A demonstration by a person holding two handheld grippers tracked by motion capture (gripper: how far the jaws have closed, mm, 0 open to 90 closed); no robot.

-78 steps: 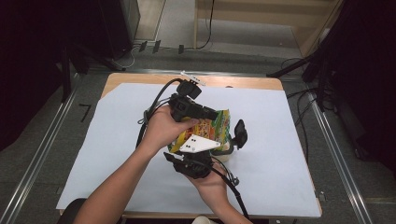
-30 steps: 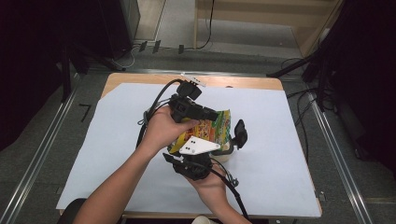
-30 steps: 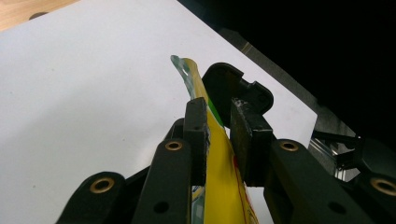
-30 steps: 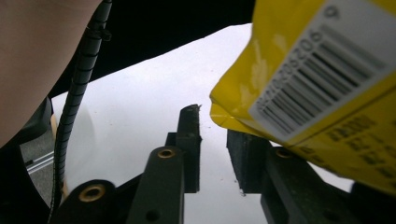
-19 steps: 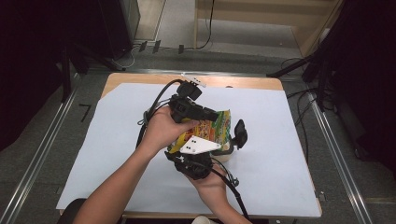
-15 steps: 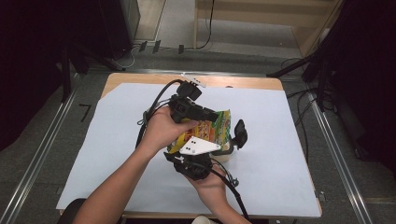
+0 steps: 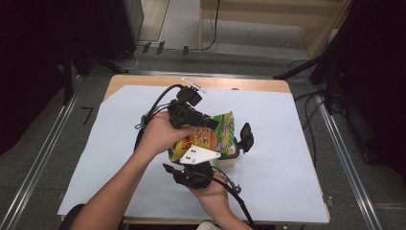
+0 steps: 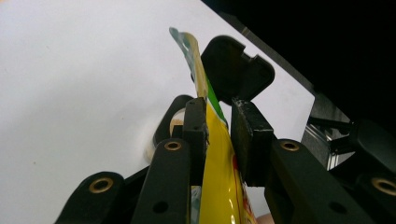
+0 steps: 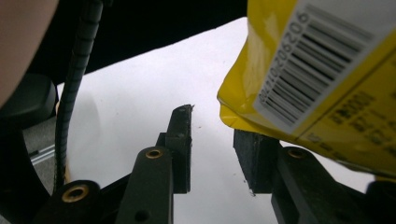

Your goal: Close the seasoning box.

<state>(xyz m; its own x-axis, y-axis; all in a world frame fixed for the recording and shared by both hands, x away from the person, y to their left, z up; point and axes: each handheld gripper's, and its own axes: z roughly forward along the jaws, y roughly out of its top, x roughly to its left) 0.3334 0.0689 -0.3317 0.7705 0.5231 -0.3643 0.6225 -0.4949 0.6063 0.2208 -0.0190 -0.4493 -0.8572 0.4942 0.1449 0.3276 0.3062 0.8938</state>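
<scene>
Little has changed: the left tool (image 8: 217, 126) stays clamped on the yellow packet (image 8: 219, 182). The right tool (image 9: 212, 149) stands open, empty, beneath it, so pouring into the cup (image 7: 231, 155) seems ongoing.

Bright even overhead light, dark surroundings, glare on white table cover (image 7: 297, 143), close foreground soft-focused

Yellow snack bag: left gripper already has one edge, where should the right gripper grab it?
Probably the flat bottom seam of the yellow snack bag, approached from below. In the right gripper view that seam hangs just above the open right gripper, over one jaw, not between the two. The left gripper pinches the opposite thin edge, so the bag hangs taut enough to take.
</scene>
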